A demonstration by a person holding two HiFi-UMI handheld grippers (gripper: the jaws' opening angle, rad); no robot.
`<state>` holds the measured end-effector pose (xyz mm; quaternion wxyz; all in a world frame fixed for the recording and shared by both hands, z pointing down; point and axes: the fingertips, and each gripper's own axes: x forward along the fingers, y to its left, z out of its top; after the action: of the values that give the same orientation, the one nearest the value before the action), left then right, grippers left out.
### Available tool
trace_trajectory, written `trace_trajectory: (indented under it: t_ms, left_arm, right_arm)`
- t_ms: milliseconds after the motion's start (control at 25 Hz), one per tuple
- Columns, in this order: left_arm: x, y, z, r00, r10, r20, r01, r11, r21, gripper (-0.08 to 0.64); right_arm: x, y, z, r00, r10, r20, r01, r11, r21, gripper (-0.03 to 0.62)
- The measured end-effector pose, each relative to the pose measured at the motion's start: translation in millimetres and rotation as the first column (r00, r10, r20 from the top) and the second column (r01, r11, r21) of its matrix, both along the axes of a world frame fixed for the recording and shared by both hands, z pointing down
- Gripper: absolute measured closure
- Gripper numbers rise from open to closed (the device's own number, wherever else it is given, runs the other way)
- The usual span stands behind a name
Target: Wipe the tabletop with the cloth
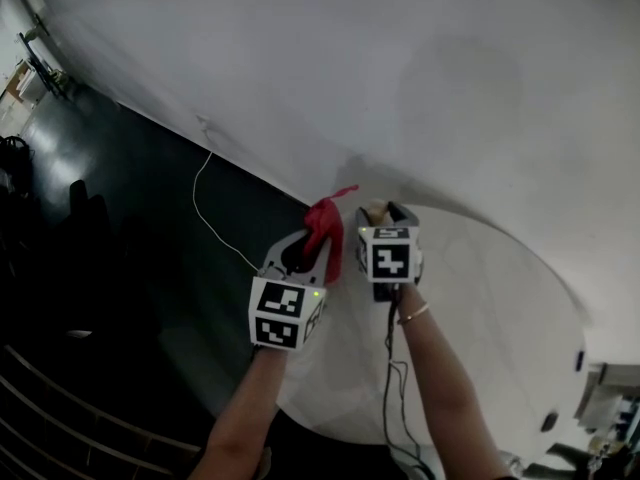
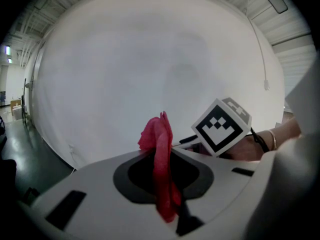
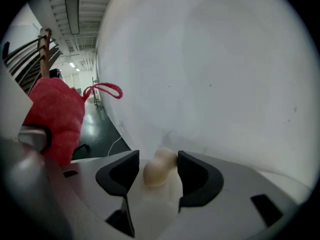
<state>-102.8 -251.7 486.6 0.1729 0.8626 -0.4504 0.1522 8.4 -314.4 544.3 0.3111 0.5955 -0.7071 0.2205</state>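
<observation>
White round worktop [image 1: 500,358] lies under both arms. At its far edge the left claw [image 1: 316,240] is clamped tight on the red cloth [image 1: 325,228]. Just beside it, the right claw [image 1: 385,213] pinches a cream lump [image 3: 159,168]. Beyond, dark floor [image 1: 130,198] meets a white wall [image 1: 400,58].

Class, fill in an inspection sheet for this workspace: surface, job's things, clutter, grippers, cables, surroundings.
Surface: white table, bare where seen.
Job's things: red cloth, in the left gripper.
Clutter: nothing seen.
Grippers: left gripper shut on the cloth; right gripper shut on a pale lump.
Cables: white cable on the floor; black cable along the right arm.
Surroundings: dark floor.
</observation>
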Motion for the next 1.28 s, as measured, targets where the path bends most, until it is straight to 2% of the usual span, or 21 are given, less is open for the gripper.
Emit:
trace_trajectory:
  t_ms: [200,520,720,920,1080,1280]
  left_arm:
    - [-1,-1,4,1.000,-0.009,0.004,0.009,1.000,-0.009,0.502]
    - [-2,1,-1,1.000,-0.011,0.008,0.011,1.000,0.003,0.502]
    - [1,7,-19,1.000,0.010,0.019,-0.011,0.999,0.035,0.502]
    - [20,11,-45,0.999,0.053,-0.002,-0.053,0.997,0.063,0.502]
    - [52,16,-58,0.994,0.112,-0.007,-0.111,0.991,0.081,0.502]
    - [109,25,-66,0.980,0.196,0.014,-0.197,0.976,0.097,0.502]
  right_arm:
    - [14,-3,13,0.998,0.009,-0.062,-0.011,0.999,-0.033,0.389]
    - [21,3,9,0.998,0.061,0.006,-0.060,0.998,-0.026,0.463]
    - [27,27,-38,0.996,0.076,0.055,-0.082,0.990,0.117,0.465]
    - [50,69,-88,0.981,0.117,0.153,-0.145,0.971,0.192,0.465]
    - [83,98,-118,0.961,0.170,0.216,-0.223,0.943,0.249,0.465]
    - [113,128,-143,0.945,0.187,0.267,-0.269,0.910,0.316,0.465]
